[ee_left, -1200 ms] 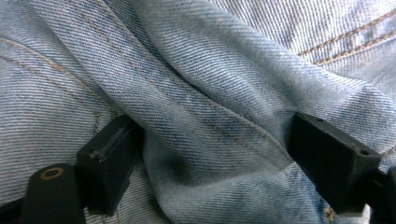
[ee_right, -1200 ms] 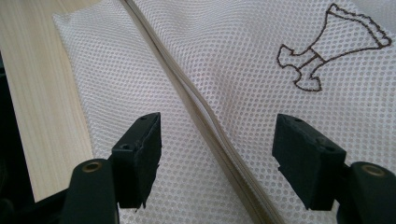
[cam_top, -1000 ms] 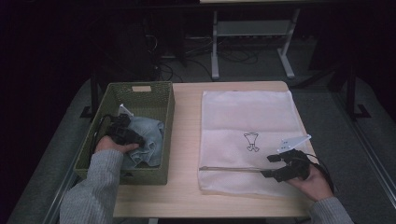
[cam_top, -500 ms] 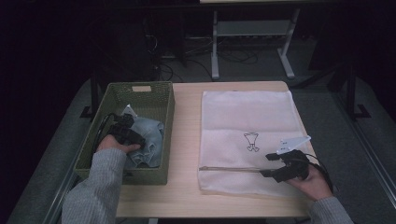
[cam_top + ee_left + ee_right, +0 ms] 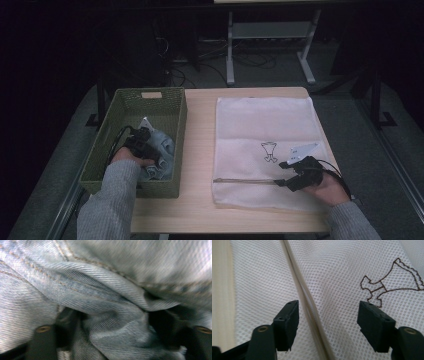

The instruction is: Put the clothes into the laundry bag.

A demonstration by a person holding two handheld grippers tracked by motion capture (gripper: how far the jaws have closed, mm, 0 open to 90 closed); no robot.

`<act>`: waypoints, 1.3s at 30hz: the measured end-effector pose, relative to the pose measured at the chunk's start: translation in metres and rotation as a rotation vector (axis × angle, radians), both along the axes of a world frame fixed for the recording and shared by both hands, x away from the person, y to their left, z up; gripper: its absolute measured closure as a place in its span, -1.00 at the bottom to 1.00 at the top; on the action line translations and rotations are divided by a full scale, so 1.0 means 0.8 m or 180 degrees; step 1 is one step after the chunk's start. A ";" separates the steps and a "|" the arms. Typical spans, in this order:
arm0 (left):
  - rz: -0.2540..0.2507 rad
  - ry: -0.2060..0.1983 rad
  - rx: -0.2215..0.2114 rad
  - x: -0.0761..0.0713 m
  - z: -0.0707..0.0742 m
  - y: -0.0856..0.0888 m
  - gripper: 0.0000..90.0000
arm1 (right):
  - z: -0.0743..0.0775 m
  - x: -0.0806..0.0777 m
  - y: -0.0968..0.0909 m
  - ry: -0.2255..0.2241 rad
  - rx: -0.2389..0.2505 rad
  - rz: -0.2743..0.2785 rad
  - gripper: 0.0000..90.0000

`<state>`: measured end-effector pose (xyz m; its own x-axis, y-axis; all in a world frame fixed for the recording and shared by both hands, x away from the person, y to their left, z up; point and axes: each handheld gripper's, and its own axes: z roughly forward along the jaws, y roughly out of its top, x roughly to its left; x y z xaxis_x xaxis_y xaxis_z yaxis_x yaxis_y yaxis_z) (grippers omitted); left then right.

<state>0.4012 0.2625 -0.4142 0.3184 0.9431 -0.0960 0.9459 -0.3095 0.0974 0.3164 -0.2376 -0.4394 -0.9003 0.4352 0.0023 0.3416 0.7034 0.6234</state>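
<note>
Straddling the zipper line [image 5: 308, 305] of the white mesh laundry bag [image 5: 260, 125] lengthwise, right gripper [image 5: 329, 320] jaws gaping | left gripper [image 5: 142, 145] jaws wide, pressing into pale denim cloth [image 5: 107, 297] inside the green woven basket [image 5: 125, 102].

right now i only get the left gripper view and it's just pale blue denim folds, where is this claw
Observer: The left claw is down inside the green woven rectangular basket, pressed into the pale blue denim garment.
Operator: has it got the fabric
Observer: Can't tell; denim bunches between the jaws, but contact is hidden.
Operator: and the other claw
Observer: The right claw is open, over the white mesh laundry bag, straddling its zipper line.
</note>
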 end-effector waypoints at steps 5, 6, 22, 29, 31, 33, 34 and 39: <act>0.0017 0.0026 -0.0009 0.000 -0.001 -0.001 0.01 | -0.006 0.007 0.006 0.0007 -0.0252 0.0188 0.11; 0.0018 0.0028 -0.0010 0.000 -0.001 -0.001 0.02 | -0.004 0.008 0.007 0.0013 -0.0278 0.0239 0.16; 0.0052 0.0007 -0.0112 0.001 0.001 0.004 0.39 | -0.017 0.025 0.034 0.0314 -0.0289 0.0462 0.75; 0.0072 0.0005 -0.0142 0.001 0.002 0.006 0.40 | -0.013 0.026 0.038 0.0347 -0.0344 0.0496 0.87; 0.0076 0.0006 -0.0163 0.000 0.002 0.008 0.40 | -0.010 0.026 0.040 0.0330 -0.0387 0.0532 0.89; 0.0076 0.0005 -0.0180 0.000 0.002 0.009 0.41 | -0.008 0.025 0.040 0.0286 -0.0331 0.0544 0.89; 0.0088 -0.0002 -0.0192 0.000 0.002 0.009 0.41 | -0.007 0.025 0.039 0.0279 -0.0315 0.0536 0.89; 0.0099 -0.0003 -0.0202 0.000 0.002 0.009 0.43 | -0.013 0.028 0.044 0.0241 -0.0386 0.0483 0.65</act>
